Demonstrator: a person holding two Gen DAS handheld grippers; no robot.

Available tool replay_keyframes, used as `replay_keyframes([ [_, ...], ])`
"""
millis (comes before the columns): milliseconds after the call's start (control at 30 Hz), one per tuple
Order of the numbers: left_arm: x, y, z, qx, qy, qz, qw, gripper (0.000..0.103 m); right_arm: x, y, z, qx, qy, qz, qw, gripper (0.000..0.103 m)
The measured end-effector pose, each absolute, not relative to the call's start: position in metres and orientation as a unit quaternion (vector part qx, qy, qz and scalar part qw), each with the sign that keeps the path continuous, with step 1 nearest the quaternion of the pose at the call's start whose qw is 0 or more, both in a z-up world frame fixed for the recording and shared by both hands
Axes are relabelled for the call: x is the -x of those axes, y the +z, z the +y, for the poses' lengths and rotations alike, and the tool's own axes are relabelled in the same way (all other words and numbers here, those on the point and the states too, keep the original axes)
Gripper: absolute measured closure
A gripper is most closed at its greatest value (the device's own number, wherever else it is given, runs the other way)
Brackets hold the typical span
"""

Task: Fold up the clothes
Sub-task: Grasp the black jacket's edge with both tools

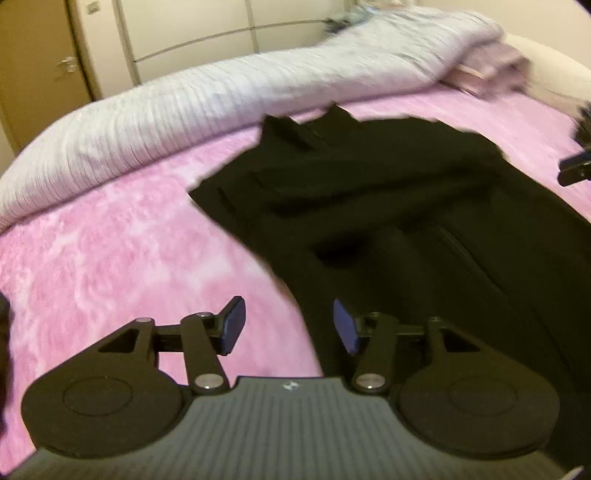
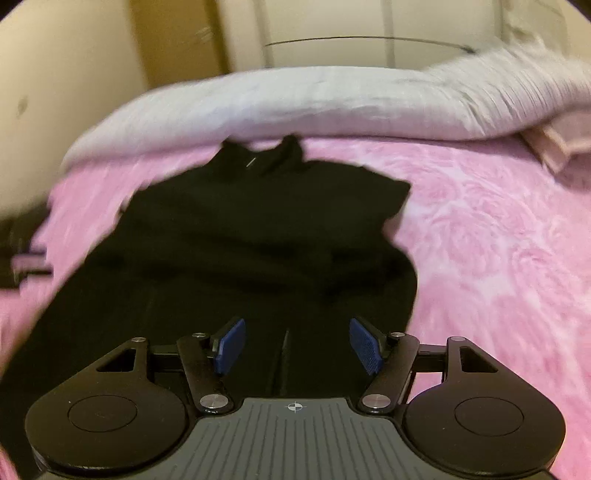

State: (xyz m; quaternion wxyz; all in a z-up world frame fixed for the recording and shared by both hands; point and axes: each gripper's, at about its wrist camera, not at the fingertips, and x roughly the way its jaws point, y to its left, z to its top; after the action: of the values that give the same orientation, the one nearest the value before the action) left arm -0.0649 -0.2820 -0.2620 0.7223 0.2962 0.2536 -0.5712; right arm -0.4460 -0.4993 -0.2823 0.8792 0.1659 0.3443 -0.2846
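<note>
Right wrist view: right tongs (image 2: pixel 297 345) wide, empty, above black fabric garment (image 2: pixel 258 240) on pink bed (image 2: pixel 498 240). Left tongs (image 1: pixel 288 328) wide. Risk: bunched layers misfold.

Pink floral bedspread (image 2: pixel 498 240) covers the bed, a pale ribbed duvet (image 1: pixel 147 122) bunched along its far edge, cream wardrobe doors (image 1: pixel 192 29) behind.
</note>
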Motion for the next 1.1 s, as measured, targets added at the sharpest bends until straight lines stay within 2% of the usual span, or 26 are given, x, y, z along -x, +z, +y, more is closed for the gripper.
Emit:
replay_keyframes([
  [233,0.132,-0.284,-0.207,-0.336,-0.576,0.241,0.705,0.052,0.501,-0.306,-0.389,-0.098,-0.257,0.37,0.887,0.036],
  [433,0.144,-0.295,-0.163,-0.346,-0.559,0.246,0.712,0.052,0.532,-0.327,-0.35,-0.077,-0.281,0.408,0.865,0.036],
  [567,0.172,-0.283,-0.126,-0.363,-0.589,0.183,0.698,0.051,0.546,-0.324,-0.323,-0.032,-0.271,0.404,0.873,0.036],
  [733,0.214,-0.279,-0.089,-0.397,-0.627,0.105,0.661,0.042,0.545,-0.337,-0.271,0.083,-0.236,0.402,0.881,0.036],
  [900,0.258,-0.313,-0.097,-0.463,-0.632,0.056,0.619,0.043,0.528,-0.368,-0.244,0.157,-0.206,0.418,0.871,0.036],
  [1033,0.279,-0.331,-0.112,-0.497,-0.61,-0.032,0.617,0.039,0.511,-0.385,-0.241,0.196,-0.211,0.411,0.865,0.036],
  [1100,0.285,-0.337,-0.124,-0.502,-0.595,-0.052,0.625,0.039,0.499,-0.389,-0.237,0.194,-0.212,0.395,0.872,0.036],
])
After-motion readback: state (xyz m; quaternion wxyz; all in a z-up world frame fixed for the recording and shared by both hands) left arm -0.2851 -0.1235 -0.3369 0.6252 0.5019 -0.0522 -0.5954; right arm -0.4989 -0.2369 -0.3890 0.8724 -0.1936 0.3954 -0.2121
